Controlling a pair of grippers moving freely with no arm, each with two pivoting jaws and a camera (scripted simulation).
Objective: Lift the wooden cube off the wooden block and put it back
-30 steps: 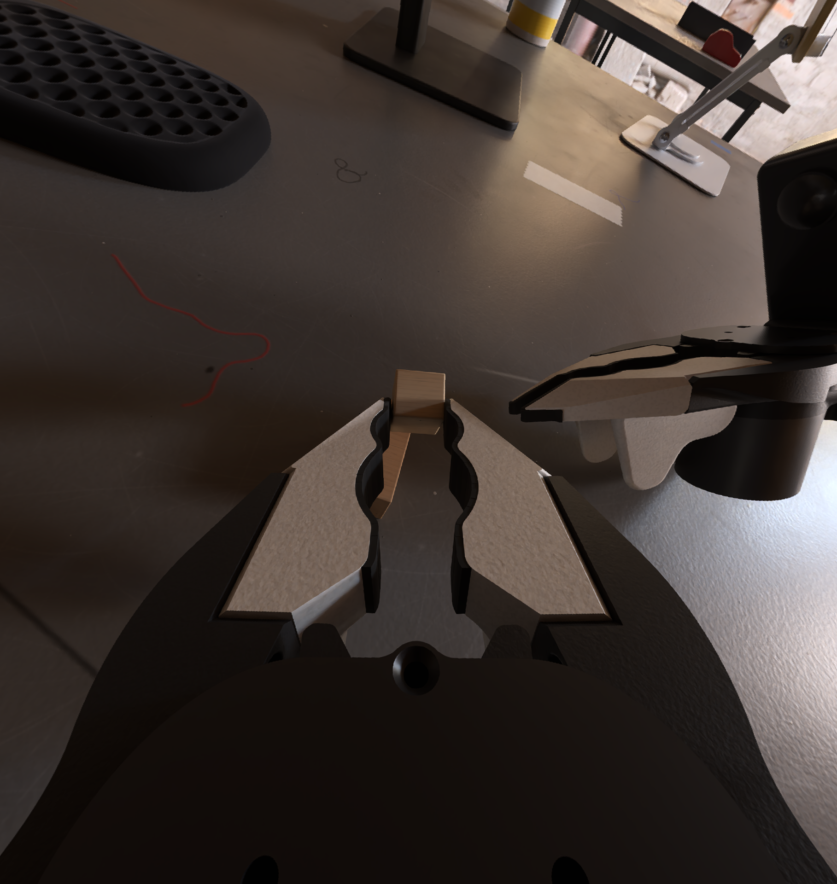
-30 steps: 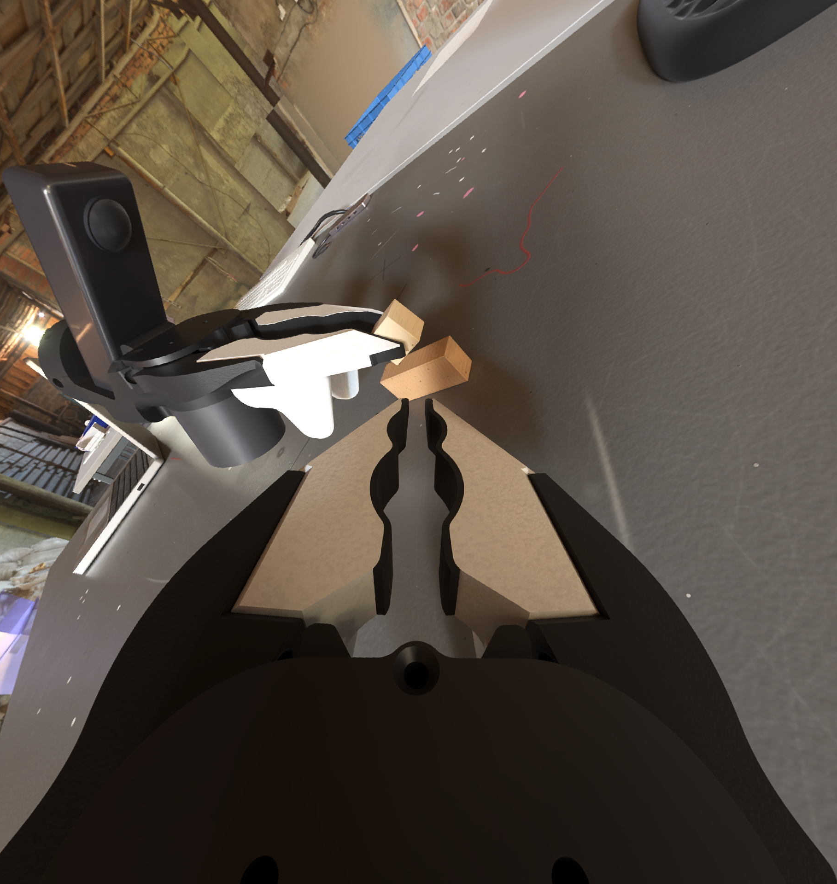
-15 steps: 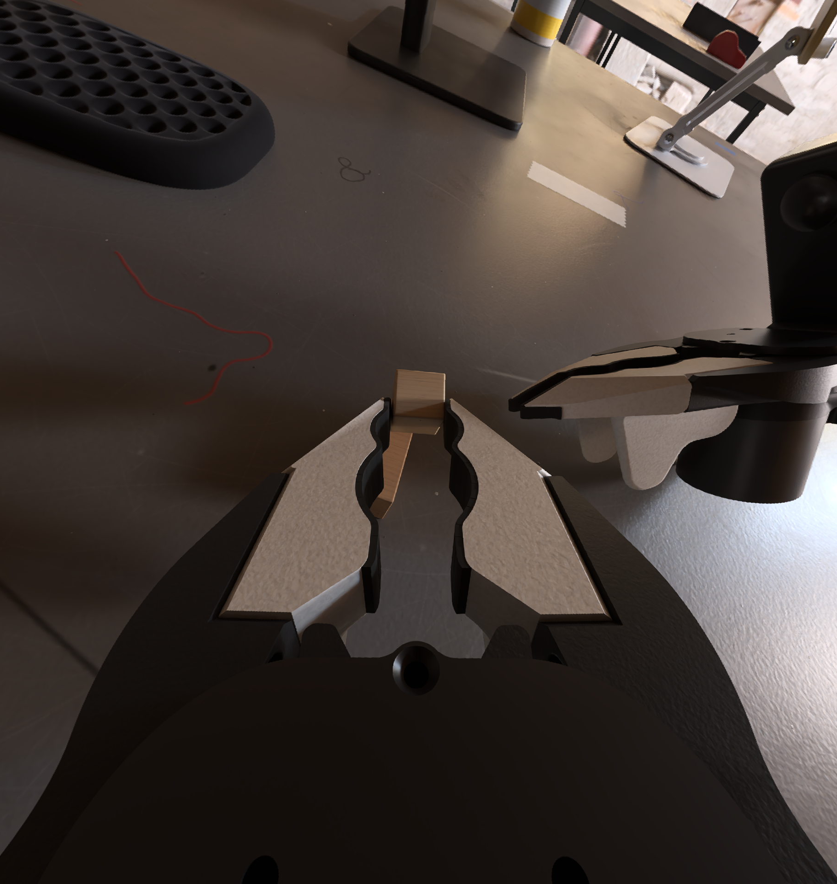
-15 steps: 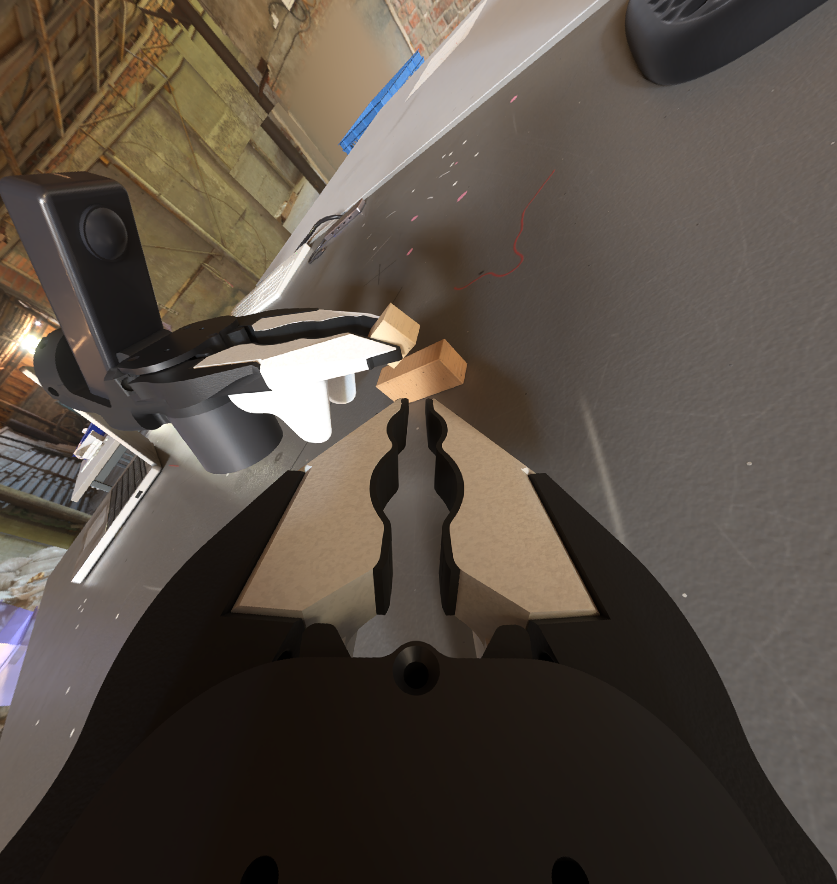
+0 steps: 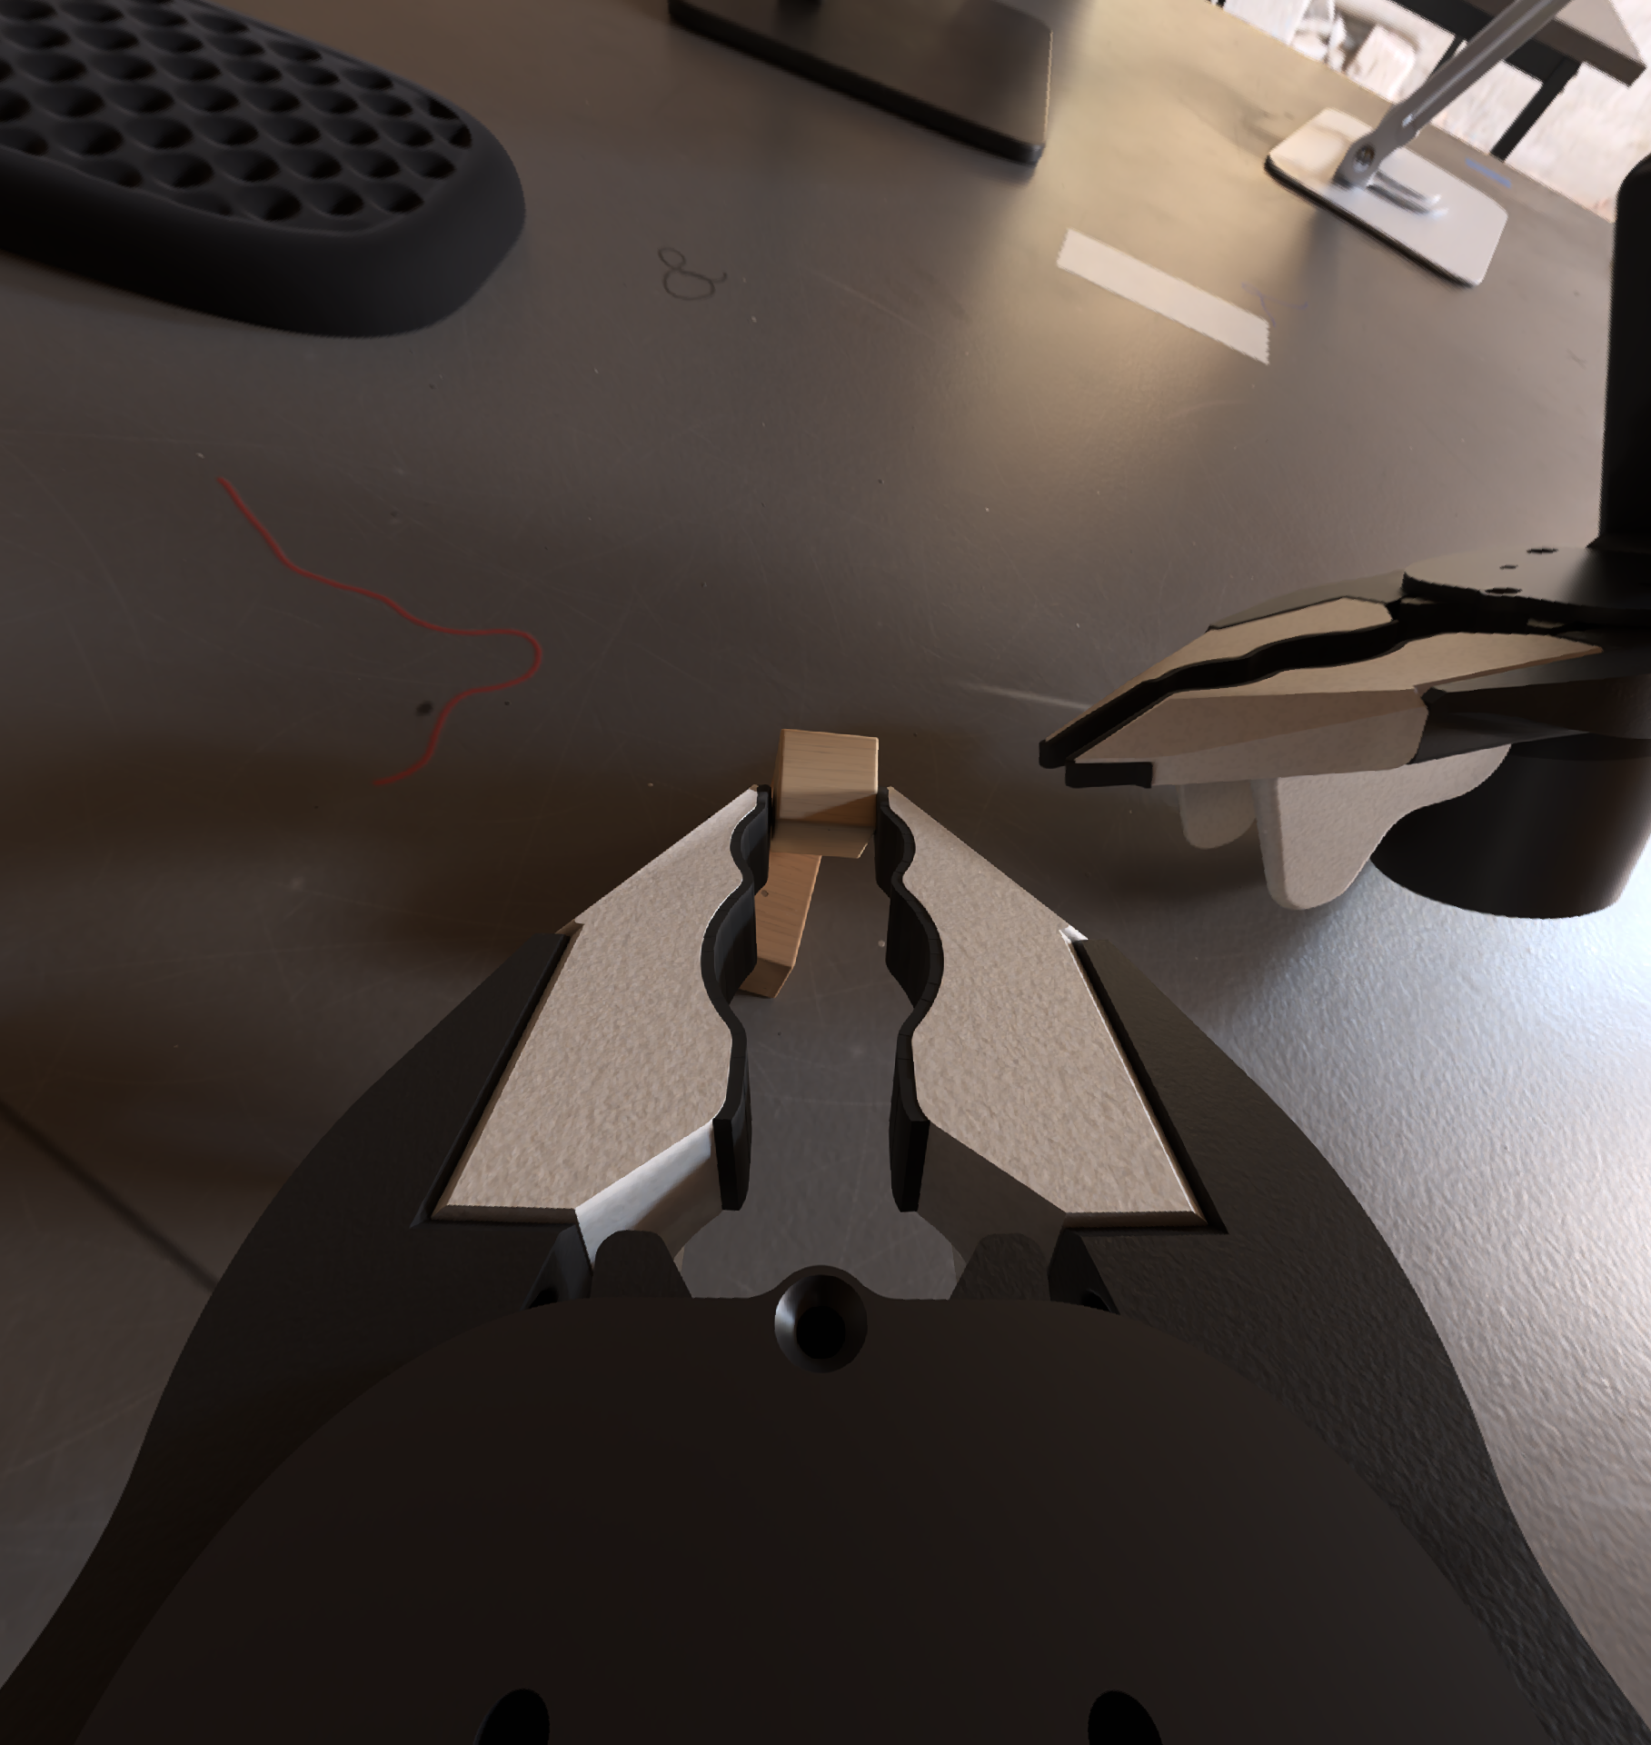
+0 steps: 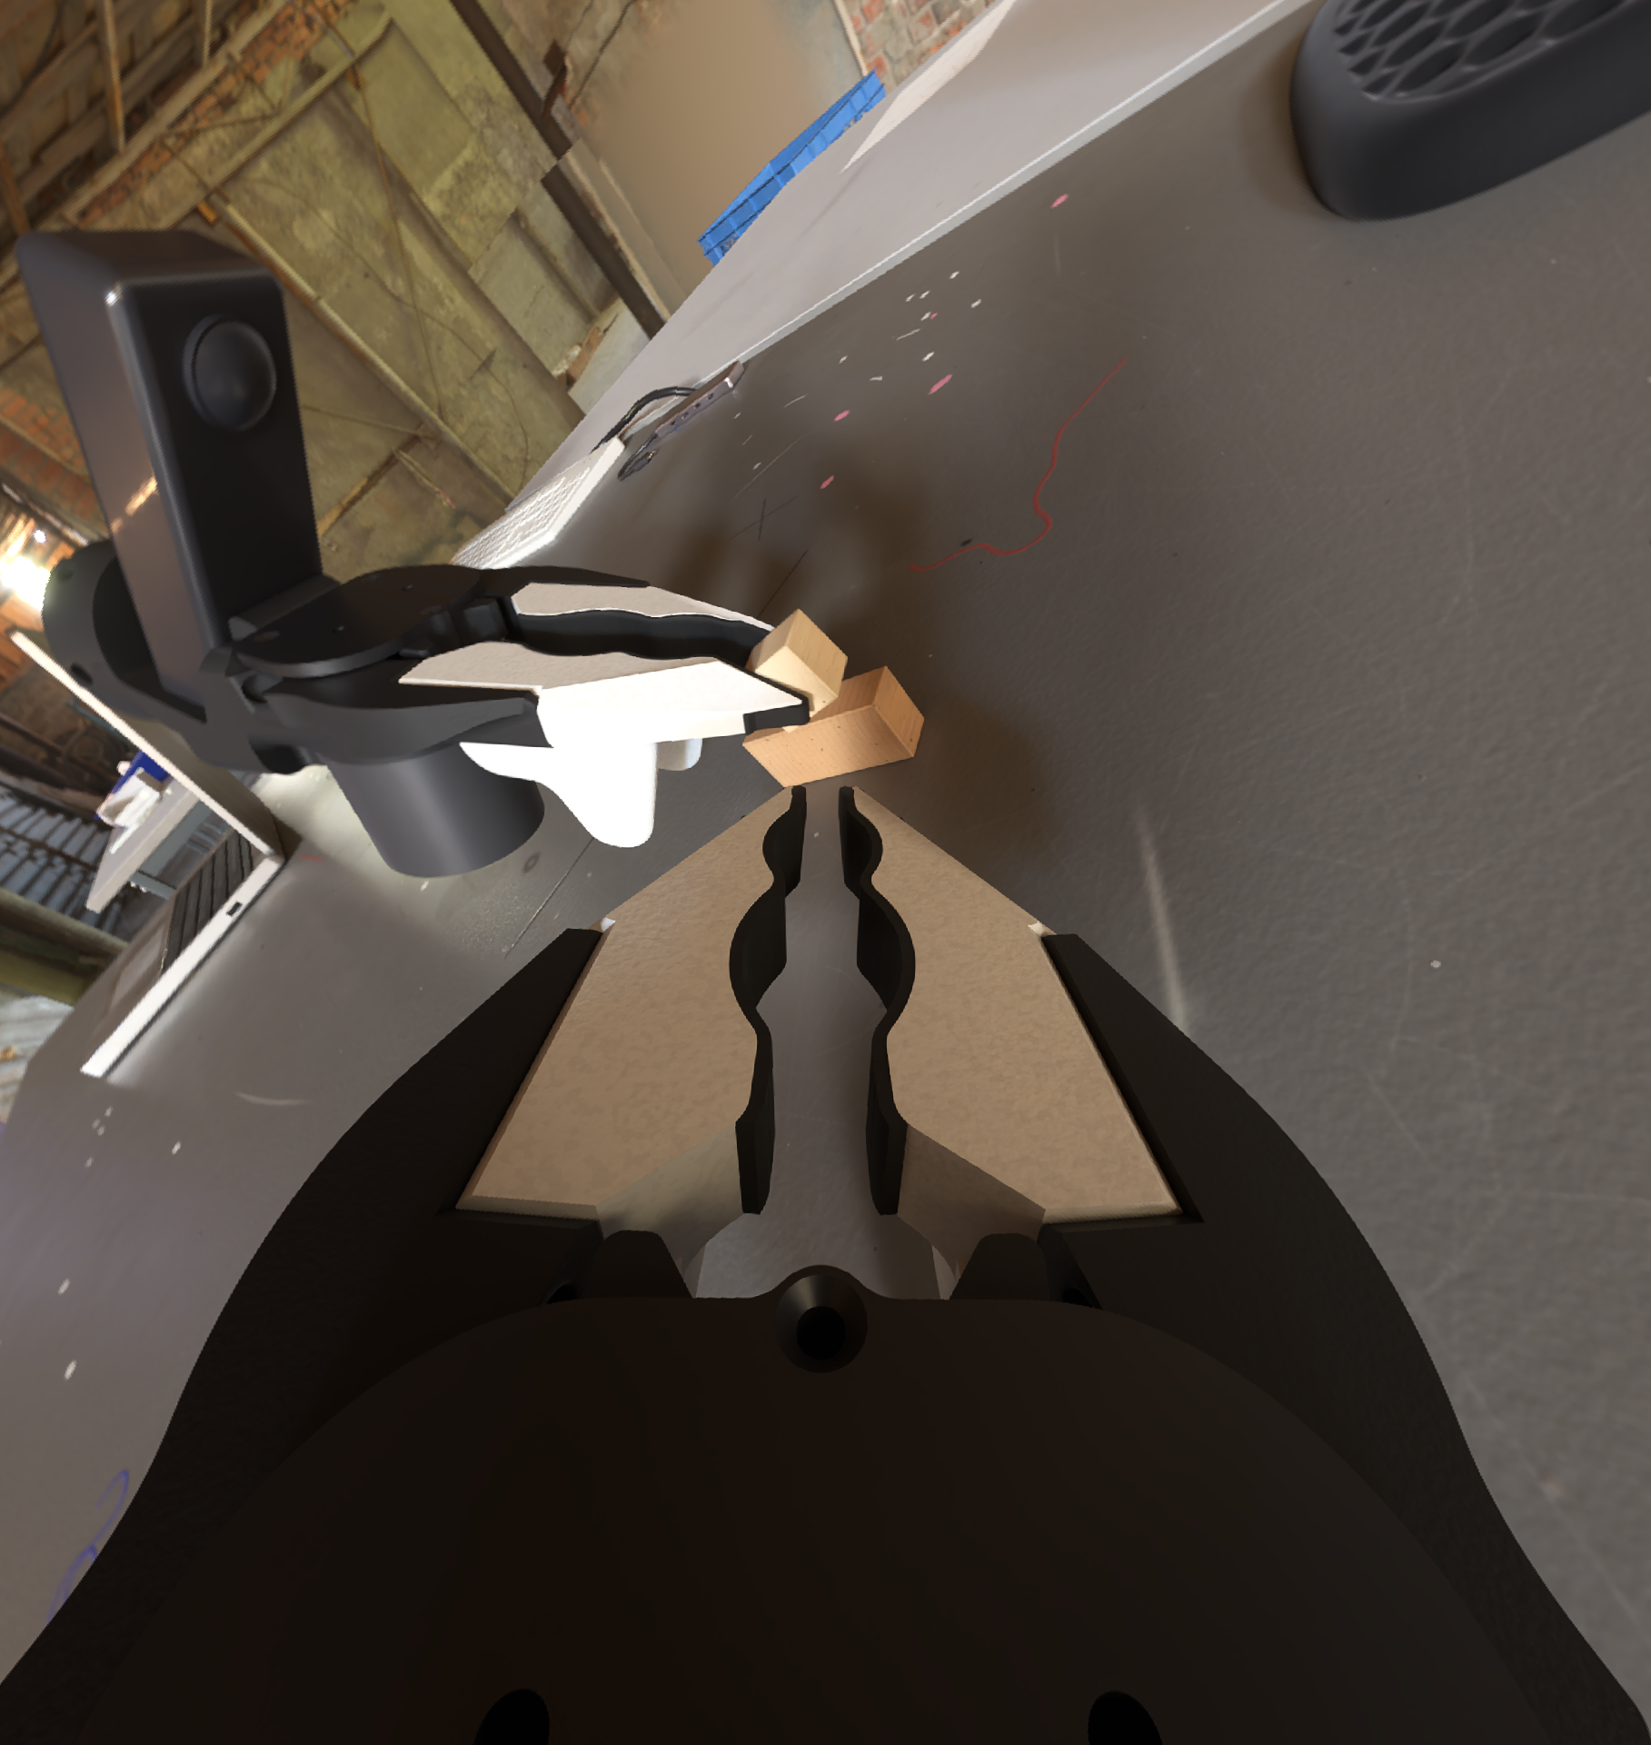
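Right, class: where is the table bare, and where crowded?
Bare: between the red thread and tape strip; also between thread and black perforated pad. Crowded: around the wooden block, where left gripper holds the wooden cube and right gripper hovers.

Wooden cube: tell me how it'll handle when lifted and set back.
Probably rigid: the wooden cube has crisp flat faces, so the left tool should clamp it squarely. Likely light, being small plain wood. It should not roll, but may tip off the narrow wooden block if placed off-centre.
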